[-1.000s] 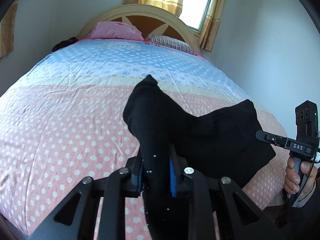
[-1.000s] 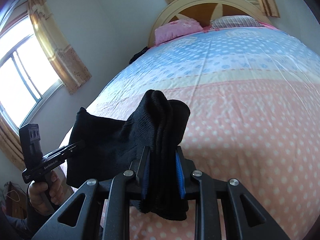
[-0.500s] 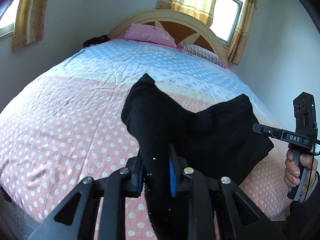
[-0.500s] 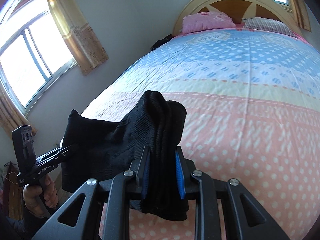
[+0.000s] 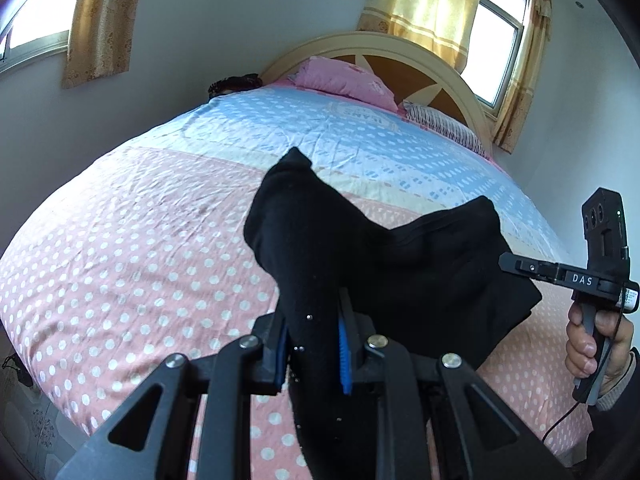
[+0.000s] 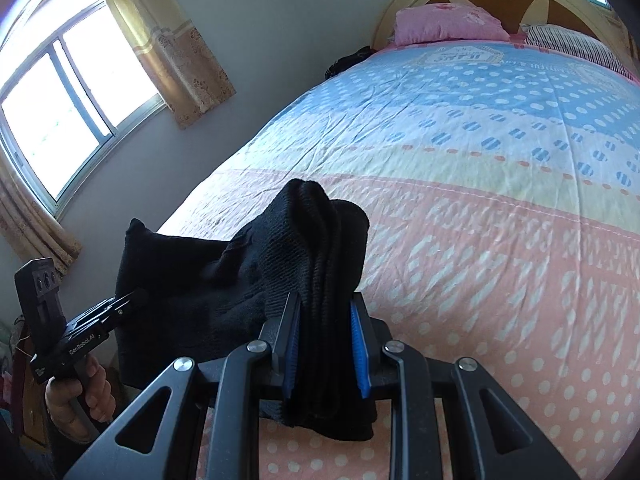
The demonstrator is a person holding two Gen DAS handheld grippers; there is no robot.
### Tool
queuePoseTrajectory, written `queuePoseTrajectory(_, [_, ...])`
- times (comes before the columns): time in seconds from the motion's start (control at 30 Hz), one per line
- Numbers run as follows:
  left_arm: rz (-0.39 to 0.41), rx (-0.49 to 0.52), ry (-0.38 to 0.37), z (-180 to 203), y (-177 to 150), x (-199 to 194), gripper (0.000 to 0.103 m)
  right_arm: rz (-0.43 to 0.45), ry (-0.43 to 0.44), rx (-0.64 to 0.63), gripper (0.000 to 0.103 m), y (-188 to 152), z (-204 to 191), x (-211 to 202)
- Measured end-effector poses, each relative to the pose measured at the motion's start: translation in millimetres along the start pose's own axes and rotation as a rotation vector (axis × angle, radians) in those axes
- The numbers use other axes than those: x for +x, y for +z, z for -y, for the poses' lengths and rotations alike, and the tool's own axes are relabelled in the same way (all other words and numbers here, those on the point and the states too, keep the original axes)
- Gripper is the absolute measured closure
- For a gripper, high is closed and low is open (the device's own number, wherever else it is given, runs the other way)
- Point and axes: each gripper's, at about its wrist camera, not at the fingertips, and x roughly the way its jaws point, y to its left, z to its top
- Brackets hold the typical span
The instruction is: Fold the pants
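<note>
Pants point(image 5: 360, 248); "DAS" tool point(image 5: 516, 262) label

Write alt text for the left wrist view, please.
The left hand-held gripper is shut on black pants, held above a bed with a dotted pink and blue cover. At the right edge, a hand holds the right hand-held gripper, which grips the pants' other end.

Between the tongs' blue ribbed pads point(image 6: 291, 350) the pants point(image 6: 316, 240) are black matt cloth, coarsely knitted. The tongs' arms point(image 5: 224, 396) look matt black plastic with shiny metal rivets point(image 5: 248, 342). Beyond them the bedspread point(image 5: 132, 236) is creased matt cotton, and the headboard point(image 5: 400, 46) glossy painted wood.
</note>
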Motion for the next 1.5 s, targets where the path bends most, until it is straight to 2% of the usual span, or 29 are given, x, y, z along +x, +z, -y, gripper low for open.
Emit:
queuePoseTrajectory(0.17, [-0.077, -0.027, 0.052, -20, -17, 24, 0.079, -0.080, -0.032, 0.057, 0.076, -7, 21, 43])
queuePoseTrajectory(0.2, [-0.096, -0.028, 0.074, -23, -22, 30, 0.071, -0.089, -0.035, 0.075, 0.075, -9, 27, 47])
queuePoseTrajectory(0.23, [-0.106, -0.027, 0.100, -24, -26, 35, 0.067, -0.094, -0.028, 0.102, 0.069, -10, 33, 51])
queuePoseTrajectory(0.27, [-0.105, -0.025, 0.122, -25, -29, 36, 0.055, -0.094, -0.034, 0.122, 0.057, -11, 38, 53])
queuePoseTrajectory(0.3, [-0.096, -0.018, 0.145, -25, -31, 36, 0.043, -0.087, -0.044, 0.131, 0.052, -13, 42, 53])
queuePoseTrajectory(0.37, [-0.080, -0.007, 0.201, -24, -34, 32, 0.028, -0.061, -0.057, 0.132, 0.049, -15, 46, 46])
queuePoseTrajectory(0.47, [-0.076, -0.023, 0.217, -28, -39, 25, 0.021, -0.005, -0.117, 0.127, 0.049, -18, 45, 25])
queuePoseTrajectory(0.53, [-0.068, -0.037, 0.239, -40, -37, 19, 0.019, 0.054, -0.190, 0.129, 0.049, -21, 47, 5])
queuePoseTrajectory(0.63, [-0.050, -0.045, 0.281, -43, -40, 6, 0.018, 0.105, -0.196, 0.175, 0.049, -29, 52, -24])
queuePoseTrajectory(0.7, [-0.035, -0.048, 0.313, -39, -39, -3, 0.018, 0.129, -0.235, 0.182, 0.049, -37, 49, -42])
queuePoseTrajectory(0.77, [0.016, -0.035, 0.348, -32, -37, -17, 0.018, 0.161, -0.285, 0.168, 0.049, -46, 39, -63])
queuePoseTrajectory(0.83, [0.072, -0.018, 0.361, -21, -32, -31, 0.018, 0.195, -0.296, 0.147, 0.048, -57, 21, -85])
queuePoseTrajectory(0.97, [0.159, -0.004, 0.317, 4, -21, -59, 0.018, 0.283, -0.308, 0.051, 0.042, -77, -28, -122])
queuePoseTrajectory(1.07, [0.221, 0.021, 0.284, 22, -16, -80, 0.011, 0.326, -0.312, -0.038, 0.040, -87, -63, -141])
queuePoseTrajectory(1.17, [0.282, 0.041, 0.264, 35, -13, -101, 0.009, 0.352, -0.317, -0.085, 0.040, -93, -86, -156])
queuePoseTrajectory(1.3, [0.326, 0.053, 0.248, 48, -7, -115, 0.007, 0.376, -0.322, -0.107, 0.040, -99, -101, -172])
queuePoseTrajectory(1.5, [0.347, 0.046, 0.227, 50, -5, -120, 0.005, 0.395, -0.332, -0.125, 0.040, -107, -114, -185])
